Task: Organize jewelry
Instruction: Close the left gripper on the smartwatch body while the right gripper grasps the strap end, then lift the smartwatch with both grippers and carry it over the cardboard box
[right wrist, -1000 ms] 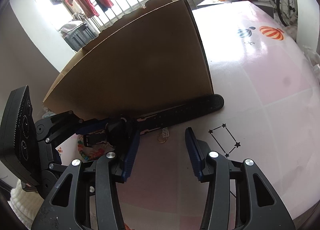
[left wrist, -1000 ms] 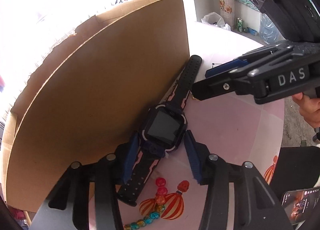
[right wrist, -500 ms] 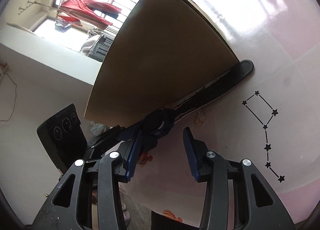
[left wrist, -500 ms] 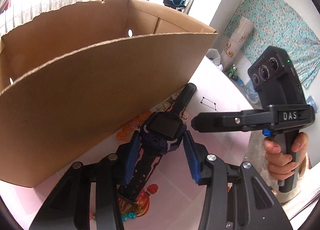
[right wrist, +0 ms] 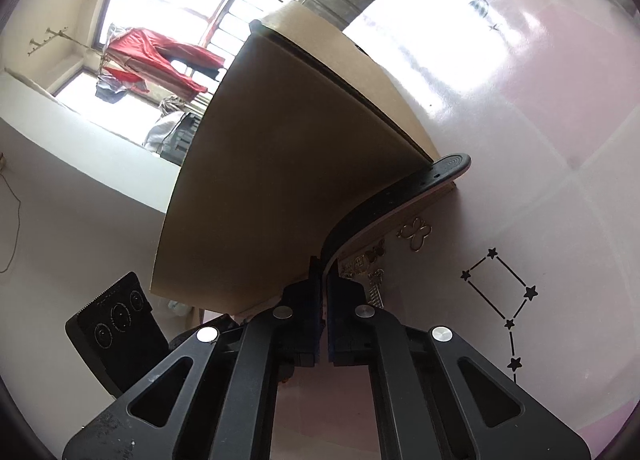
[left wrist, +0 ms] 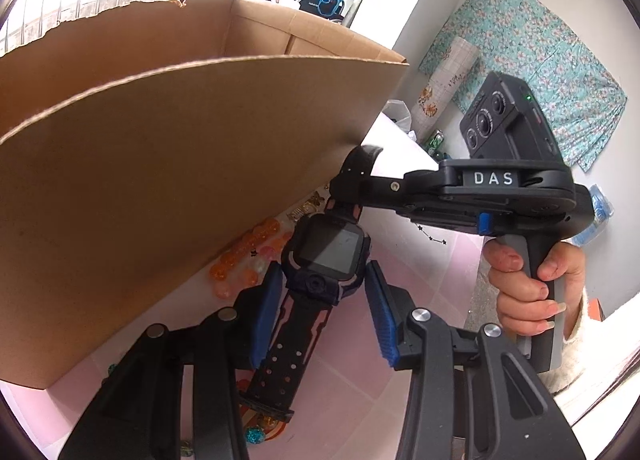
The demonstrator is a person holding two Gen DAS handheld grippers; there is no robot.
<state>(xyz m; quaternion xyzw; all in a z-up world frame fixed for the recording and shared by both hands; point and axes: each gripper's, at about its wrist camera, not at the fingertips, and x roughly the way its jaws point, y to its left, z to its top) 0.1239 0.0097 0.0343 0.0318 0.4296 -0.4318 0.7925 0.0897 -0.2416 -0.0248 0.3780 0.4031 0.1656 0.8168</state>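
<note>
A black and pink smartwatch (left wrist: 324,256) hangs just above the pink table (left wrist: 424,264), beside a tall cardboard box (left wrist: 180,180). My left gripper (left wrist: 320,284) is shut on the watch body, a blue pad against each side. The lower strap dangles between its fingers. My right gripper (left wrist: 346,188) comes in from the right and is shut on the upper strap. In the right wrist view the strap (right wrist: 400,196) curves up out of the closed right gripper (right wrist: 324,288) along the box wall (right wrist: 288,164).
An orange bead bracelet (left wrist: 240,264) lies at the foot of the box. Gold butterfly pieces (right wrist: 418,234) lie under the strap by the box corner. A coloured bead string (left wrist: 254,436) peeks out below. A hand (left wrist: 528,288) holds the right gripper's handle.
The right gripper's jaws, open a second ago, have closed on the upper strap. The watch has come up off the table, uncovering the orange beads and gold pieces. Both views have rolled.
</note>
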